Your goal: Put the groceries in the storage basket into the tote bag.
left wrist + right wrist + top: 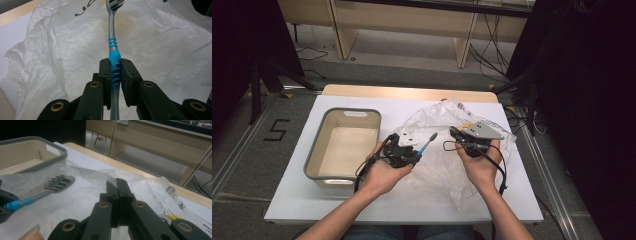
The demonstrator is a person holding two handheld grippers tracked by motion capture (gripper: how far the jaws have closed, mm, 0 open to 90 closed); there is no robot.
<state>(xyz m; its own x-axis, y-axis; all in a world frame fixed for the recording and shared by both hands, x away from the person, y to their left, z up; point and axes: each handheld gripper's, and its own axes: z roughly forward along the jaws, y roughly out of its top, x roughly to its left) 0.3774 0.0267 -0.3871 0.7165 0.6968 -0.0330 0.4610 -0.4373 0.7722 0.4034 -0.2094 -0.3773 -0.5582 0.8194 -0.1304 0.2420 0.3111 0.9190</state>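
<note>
While the left gripper (115, 75) clamps the grey-and-blue toothbrush (113, 50) by its ribbed handle, the bristled head points toward one o'clock over the crumpled plastic bag (447, 165). The right gripper (117, 185), jaws pressed together (nothing visible between them), rests on the bag at three o'clock of the toothbrush.

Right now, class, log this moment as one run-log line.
left gripper: shut on grey-and-blue toothbrush | right gripper: shut, pinching crumpled clear plastic bag | beige bin: empty
</note>
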